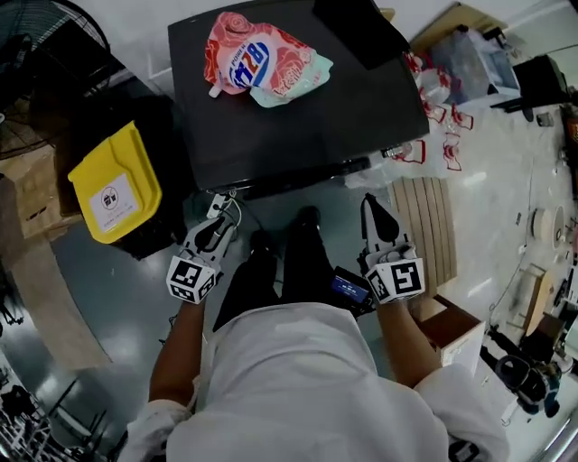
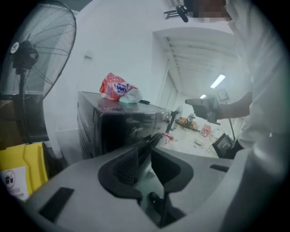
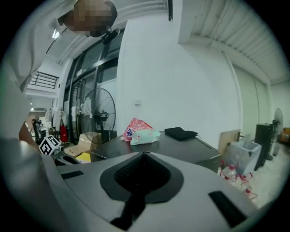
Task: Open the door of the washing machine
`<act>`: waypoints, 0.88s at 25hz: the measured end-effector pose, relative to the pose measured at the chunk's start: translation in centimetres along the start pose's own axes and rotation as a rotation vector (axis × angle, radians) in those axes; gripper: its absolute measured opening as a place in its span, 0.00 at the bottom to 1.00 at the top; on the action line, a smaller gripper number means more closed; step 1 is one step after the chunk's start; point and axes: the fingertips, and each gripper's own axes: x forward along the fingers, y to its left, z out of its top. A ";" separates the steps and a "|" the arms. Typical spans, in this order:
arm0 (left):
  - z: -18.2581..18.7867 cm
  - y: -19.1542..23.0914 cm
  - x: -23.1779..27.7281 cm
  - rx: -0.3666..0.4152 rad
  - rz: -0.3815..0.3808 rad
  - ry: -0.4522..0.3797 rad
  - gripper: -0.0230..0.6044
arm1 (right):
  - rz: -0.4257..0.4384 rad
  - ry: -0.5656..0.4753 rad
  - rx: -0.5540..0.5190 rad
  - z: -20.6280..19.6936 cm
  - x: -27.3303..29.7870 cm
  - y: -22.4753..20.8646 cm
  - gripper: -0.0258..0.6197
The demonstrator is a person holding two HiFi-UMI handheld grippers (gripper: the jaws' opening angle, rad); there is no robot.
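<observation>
Left gripper view looks along the left gripper, whose jaws stand a little apart with nothing between them; only floor shows through the gap. Its tips aim at the dark glossy front of the washing machine, near but not touching. I take that as lining up to reach the door. That front looks closed, and I can't make out a handle. The right gripper is clenched on nothing and held low beside the person's legs, probably to keep it out of the way. On the machine's flat top lie a detergent pouch and a black cloth, so I judge the door to be on the front facing the person. A yellow bin stands just left of the machine.
</observation>
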 end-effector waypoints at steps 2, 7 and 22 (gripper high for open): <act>-1.9 0.5 0.8 0.022 -0.018 0.045 0.20 | -0.062 0.008 0.024 -1.3 -2.2 -0.3 0.08; -5.0 1.4 3.9 0.092 -0.020 0.113 0.22 | -0.123 0.060 0.051 -6.4 -4.9 -0.7 0.08; -11.6 1.1 13.8 0.239 -0.109 0.159 0.32 | -0.061 0.206 -0.012 -20.8 0.2 -2.7 0.08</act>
